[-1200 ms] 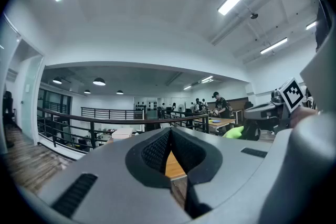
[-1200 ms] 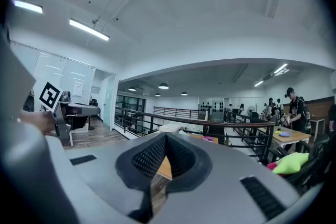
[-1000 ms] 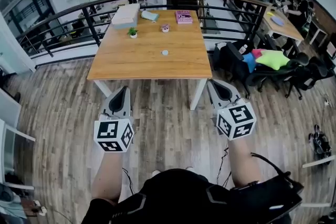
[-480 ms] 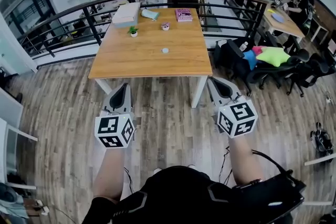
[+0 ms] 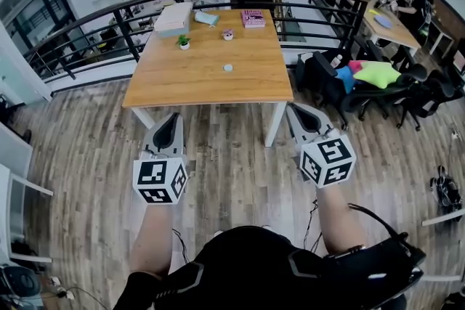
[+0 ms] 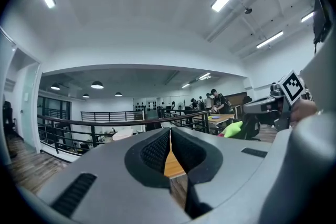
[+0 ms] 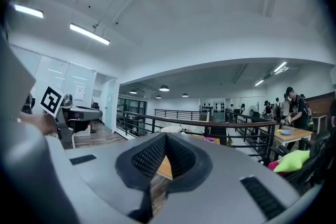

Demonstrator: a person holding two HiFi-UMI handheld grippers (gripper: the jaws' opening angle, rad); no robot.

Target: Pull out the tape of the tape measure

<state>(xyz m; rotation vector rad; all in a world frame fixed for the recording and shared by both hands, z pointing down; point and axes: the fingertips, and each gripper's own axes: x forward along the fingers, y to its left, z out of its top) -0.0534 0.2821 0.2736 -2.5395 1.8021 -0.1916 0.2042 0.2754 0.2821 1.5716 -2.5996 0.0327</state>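
The left gripper (image 5: 171,117) is held level over the wooden floor (image 5: 87,149), just short of the near edge of the desk (image 5: 182,87). Its jaws are pressed together with nothing between them. A box (image 5: 174,18) and a small potted plant (image 5: 184,44) are set at the desk's far left. The tape measure (image 5: 228,67), a small pale round thing, lies near the desk's middle, well apart from both grippers. A pink book (image 5: 253,19) lies at the far edge. The right gripper (image 5: 296,109) is held level at the right, with its jaws likewise closed and empty.
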